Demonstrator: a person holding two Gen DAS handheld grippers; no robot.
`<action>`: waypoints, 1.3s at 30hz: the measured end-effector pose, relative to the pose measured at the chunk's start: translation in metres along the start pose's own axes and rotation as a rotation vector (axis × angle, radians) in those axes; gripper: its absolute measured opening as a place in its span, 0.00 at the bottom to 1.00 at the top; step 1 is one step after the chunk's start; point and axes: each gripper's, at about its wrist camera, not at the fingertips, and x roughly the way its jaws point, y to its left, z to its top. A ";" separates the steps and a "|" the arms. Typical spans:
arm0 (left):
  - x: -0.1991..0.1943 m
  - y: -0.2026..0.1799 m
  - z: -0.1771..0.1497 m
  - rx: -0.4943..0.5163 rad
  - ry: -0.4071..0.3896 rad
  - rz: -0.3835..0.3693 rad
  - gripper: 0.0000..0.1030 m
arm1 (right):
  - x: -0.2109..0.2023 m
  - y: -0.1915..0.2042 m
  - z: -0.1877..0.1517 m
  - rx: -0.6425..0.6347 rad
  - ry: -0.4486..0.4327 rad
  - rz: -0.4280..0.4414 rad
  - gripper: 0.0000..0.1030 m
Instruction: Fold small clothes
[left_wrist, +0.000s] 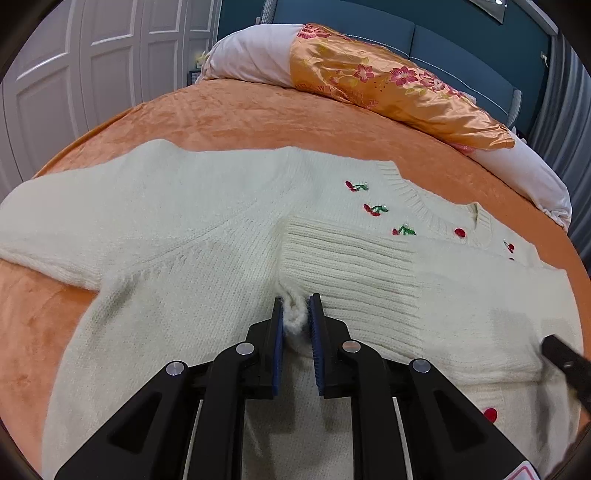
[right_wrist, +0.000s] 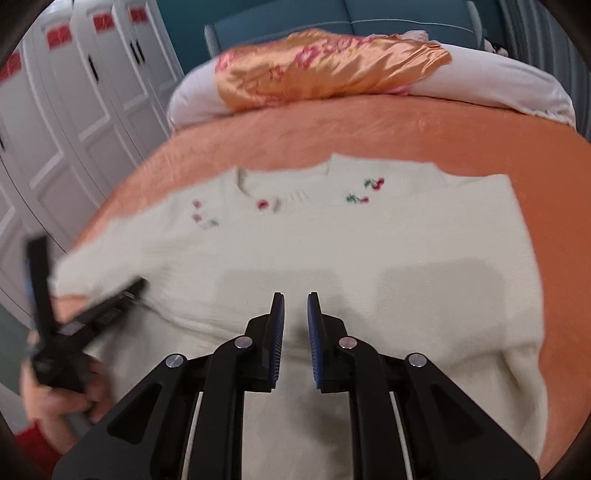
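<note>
A cream knit sweater (left_wrist: 177, 229) with cherry embroidery and red buttons lies flat on the orange bed cover (left_wrist: 229, 118). One sleeve is folded across the chest, and its ribbed cuff (left_wrist: 351, 266) ends just in front of my left gripper (left_wrist: 297, 301). That gripper is shut on a fluffy corner of the cuff. The other sleeve stretches out to the left. In the blurred right wrist view my right gripper (right_wrist: 295, 297) hovers over the sweater (right_wrist: 369, 251) body, with its jaws a narrow gap apart and nothing between them. Its black tip (left_wrist: 565, 358) shows at the right edge of the left wrist view.
A long pillow with an orange floral satin cover (left_wrist: 388, 85) lies along the far side of the bed. White wardrobe doors (right_wrist: 92, 92) stand to the left and a blue headboard (left_wrist: 461, 51) behind. A hand (right_wrist: 55, 402) with a red sleeve is at lower left.
</note>
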 end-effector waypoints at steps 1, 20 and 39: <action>0.000 0.001 0.000 -0.003 -0.001 -0.004 0.13 | 0.001 -0.018 -0.012 0.036 -0.001 -0.043 0.10; 0.011 0.009 0.049 -0.093 0.112 -0.150 0.07 | 0.022 -0.157 0.019 0.367 0.012 -0.038 0.14; 0.021 -0.015 0.023 0.075 -0.021 0.061 0.16 | -0.008 -0.039 -0.004 0.009 -0.022 0.032 0.13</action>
